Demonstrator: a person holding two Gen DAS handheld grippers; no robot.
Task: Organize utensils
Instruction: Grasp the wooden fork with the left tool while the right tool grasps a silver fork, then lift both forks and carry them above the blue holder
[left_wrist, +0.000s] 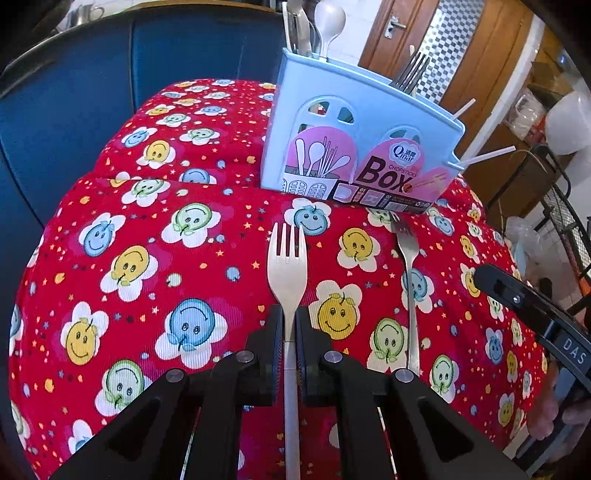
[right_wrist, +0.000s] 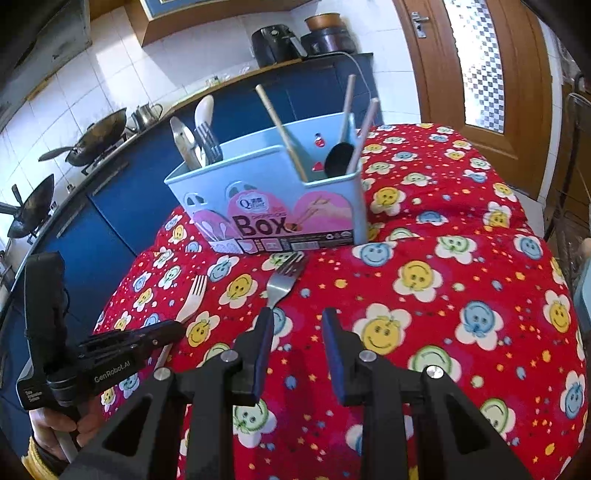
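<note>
A cream plastic fork (left_wrist: 287, 266) points away from me, tines forward, just above the red smiley-flower cloth (left_wrist: 147, 295). My left gripper (left_wrist: 290, 317) is shut on its handle below the head. The same fork (right_wrist: 194, 295) and left gripper (right_wrist: 162, 332) show at the lower left of the right wrist view. A metal fork (left_wrist: 408, 266) lies flat on the cloth to its right, tines toward the light blue utensil box (left_wrist: 354, 147). My right gripper (right_wrist: 297, 321) stands open and empty just behind the metal fork (right_wrist: 282, 284), whose handle runs behind the left finger.
The box (right_wrist: 266, 192) holds spoons, a fork, chopsticks and a black ladle. Blue cabinets (right_wrist: 110, 206) with woks (right_wrist: 99, 136) on a stove stand behind the table on the left. A wooden door (right_wrist: 480, 74) is at the far right, and a wire rack (left_wrist: 569, 221) stands off the table's right edge.
</note>
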